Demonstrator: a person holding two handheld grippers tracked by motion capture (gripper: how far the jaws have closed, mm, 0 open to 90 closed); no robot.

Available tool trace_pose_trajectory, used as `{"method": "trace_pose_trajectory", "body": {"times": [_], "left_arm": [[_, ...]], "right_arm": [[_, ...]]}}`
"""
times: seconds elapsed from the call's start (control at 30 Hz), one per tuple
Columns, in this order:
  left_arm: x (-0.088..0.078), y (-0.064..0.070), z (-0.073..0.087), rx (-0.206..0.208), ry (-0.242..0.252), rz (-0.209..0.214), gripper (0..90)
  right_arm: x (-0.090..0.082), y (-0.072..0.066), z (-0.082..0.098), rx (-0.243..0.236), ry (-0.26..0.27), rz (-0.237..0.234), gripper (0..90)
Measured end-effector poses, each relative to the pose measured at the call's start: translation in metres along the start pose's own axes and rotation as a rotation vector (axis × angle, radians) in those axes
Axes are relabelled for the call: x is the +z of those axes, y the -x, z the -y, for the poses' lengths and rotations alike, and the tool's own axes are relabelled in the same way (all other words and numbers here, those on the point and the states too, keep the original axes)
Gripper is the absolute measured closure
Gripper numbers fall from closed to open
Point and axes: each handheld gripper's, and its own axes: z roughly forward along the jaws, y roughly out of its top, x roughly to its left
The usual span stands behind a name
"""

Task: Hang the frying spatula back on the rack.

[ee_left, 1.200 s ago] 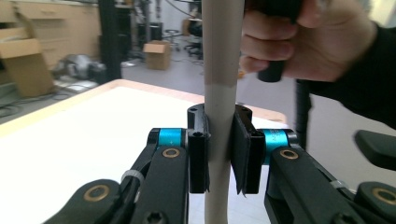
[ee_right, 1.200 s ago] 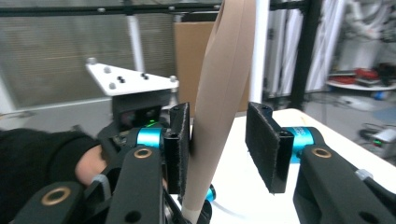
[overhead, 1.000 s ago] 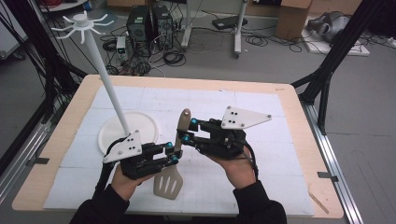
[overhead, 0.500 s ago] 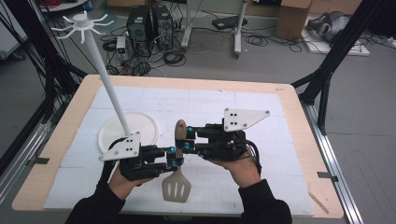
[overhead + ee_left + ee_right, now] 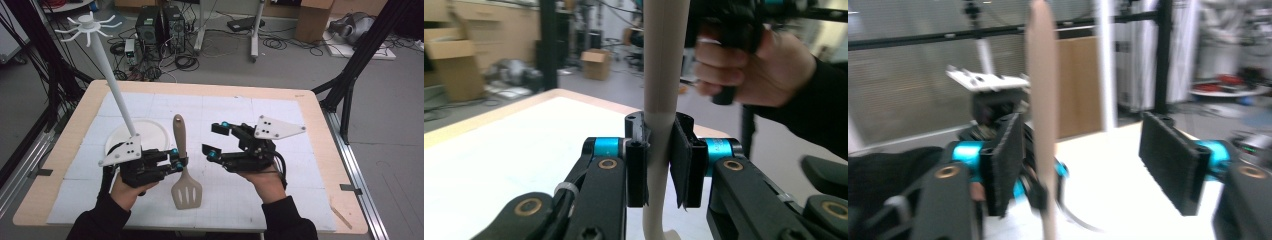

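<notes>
A beige slotted spatula point(image 5: 186, 192) is held upright-ish over the white mat, head toward the person. My left gripper point(image 5: 177, 160) is shut on its handle point(image 5: 664, 60), with both black pads pressing the shaft in the left gripper view. My right gripper point(image 5: 216, 140) sits a little to the right of the handle. Its jaws have just been opening and stand wide apart with nothing between the pads. In the right gripper view the handle point(image 5: 1042, 100) rises just ahead of my right gripper point(image 5: 1088, 160), near one pad point(image 5: 1007, 160).
A white rack with a tall leaning pole point(image 5: 107, 75) and hooks on top stands on a round white base point(image 5: 150, 131) behind the left hand. The wooden table edge point(image 5: 320, 125) frames the white mat. Black frame legs stand at both sides.
The right gripper, which was closed on the spatula handle, has opened and drawn back to the right. The left gripper keeps its hold and the spatula has barely shifted.
</notes>
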Motion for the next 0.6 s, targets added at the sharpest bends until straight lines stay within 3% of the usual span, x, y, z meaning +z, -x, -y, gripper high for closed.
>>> {"method": "trace_pose_trajectory", "body": {"times": [0.03,0.07,0.13,0.17,0.2,0.37,0.6], "left_arm": [[0.0,0.0,0.0,0.0,0.0,0.0,78.0],[-0.008,-0.005,-0.005,-0.005,0.014,-0.037,78.0],[-0.016,-0.009,-0.012,0.0,0.021,-0.078,78.0],[-0.016,-0.009,-0.012,0.0,0.021,-0.078,78.0],[-0.024,-0.013,-0.022,0.006,0.03,-0.117,78.0],[-0.042,-0.023,-0.049,0.032,0.048,-0.201,78.0],[-0.055,-0.036,-0.076,0.034,0.028,-0.311,78.0]], "right_arm": [[0.0,0.0,0.0,0.0,0.0,0.0,31.9],[-0.011,0.003,0.005,-0.002,-0.001,0.059,28.8],[-0.024,0.006,0.011,0.005,-0.005,0.109,27.3],[-0.024,0.006,0.011,0.005,-0.005,0.109,27.3],[-0.036,0.008,0.018,0.002,-0.019,0.166,25.8],[-0.062,0.011,0.033,-0.038,-0.071,0.325,20.9],[-0.089,0.014,0.051,-0.009,-0.083,0.406,20.6]]}}
